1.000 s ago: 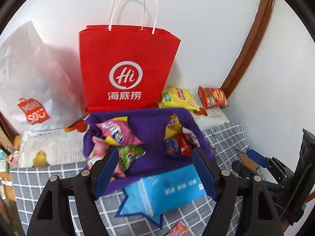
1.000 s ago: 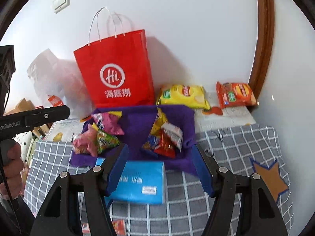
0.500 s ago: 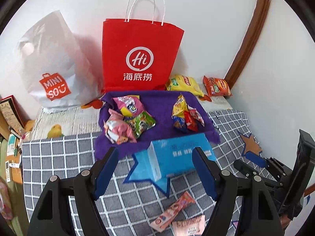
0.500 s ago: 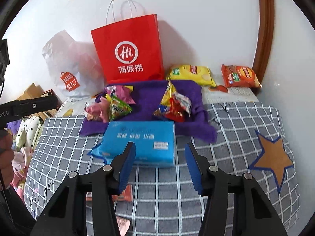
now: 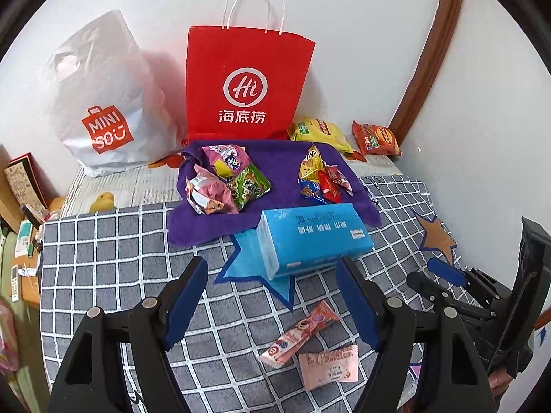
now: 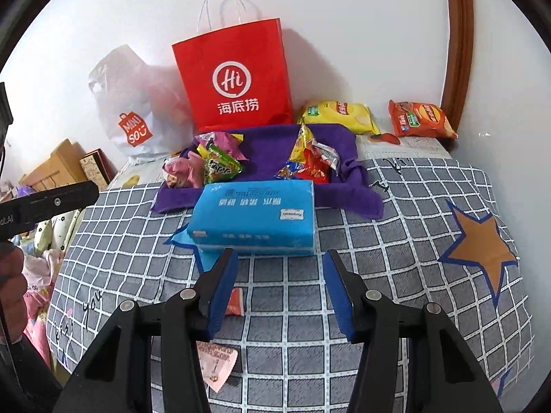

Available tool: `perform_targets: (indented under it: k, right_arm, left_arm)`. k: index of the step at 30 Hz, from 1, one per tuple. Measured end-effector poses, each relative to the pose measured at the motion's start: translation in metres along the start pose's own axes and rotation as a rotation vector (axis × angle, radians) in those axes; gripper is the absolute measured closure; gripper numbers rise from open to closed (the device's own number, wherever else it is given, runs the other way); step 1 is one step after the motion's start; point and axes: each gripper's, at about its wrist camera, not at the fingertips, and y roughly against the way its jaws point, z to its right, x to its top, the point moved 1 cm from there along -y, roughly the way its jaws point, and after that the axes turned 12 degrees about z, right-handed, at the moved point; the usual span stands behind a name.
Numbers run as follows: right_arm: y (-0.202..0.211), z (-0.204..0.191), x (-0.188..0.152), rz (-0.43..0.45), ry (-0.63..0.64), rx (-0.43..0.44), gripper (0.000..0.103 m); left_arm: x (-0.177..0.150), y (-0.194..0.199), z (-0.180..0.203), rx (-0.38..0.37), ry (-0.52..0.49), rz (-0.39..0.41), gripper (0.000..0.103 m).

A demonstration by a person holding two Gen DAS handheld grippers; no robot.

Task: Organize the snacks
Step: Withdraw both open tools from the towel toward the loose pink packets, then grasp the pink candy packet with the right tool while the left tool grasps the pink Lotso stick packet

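Note:
A purple cloth (image 5: 275, 158) holds two heaps of small snack packets, a pink and green heap (image 5: 227, 182) and a yellow and red heap (image 5: 322, 179). A blue tissue pack (image 5: 313, 237) lies at the cloth's near edge. Two pink sachets (image 5: 303, 330) lie loose on the checked cover, close to me. My left gripper (image 5: 272, 261) stands open above the cover, empty, just short of the tissue pack. My right gripper (image 6: 279, 253) is open too, narrower, with nothing between its fingers; the tissue pack (image 6: 255, 216) lies just beyond its tips. A pink sachet (image 6: 217, 364) shows under its left finger.
A red paper bag (image 5: 244, 82) and a white plastic bag (image 5: 106, 103) stand against the wall behind the cloth. A yellow chip bag (image 5: 316, 130) and an orange chip bag (image 5: 375, 139) lie at the back right. Boxes and clutter sit beyond the cover's left edge.
Both grippers have drawn back from the cloth, so the tissue pack now lies ahead of the tips and the loose sachets have come into view. The right jaws have narrowed.

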Motion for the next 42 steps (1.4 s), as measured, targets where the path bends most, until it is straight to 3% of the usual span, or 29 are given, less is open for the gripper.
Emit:
perform_targets:
  k: [28, 39, 42]
  right_arm:
    - [0.001, -0.039, -0.079, -0.101, 0.018, 0.041, 0.050]
    - [-0.034, -0.060, -0.116, -0.215, -0.050, 0.102, 0.034]
    - [-0.038, -0.066, -0.116, -0.198, -0.037, 0.095, 0.031]
  left_arm:
    - [-0.062, 0.019, -0.016, 0.002, 0.034, -0.016, 0.029]
    - [-0.076, 0.012, -0.035, -0.007, 0.054, -0.037, 0.029]
    - [-0.077, 0.007, -0.040, -0.006, 0.063, -0.045, 0.029]
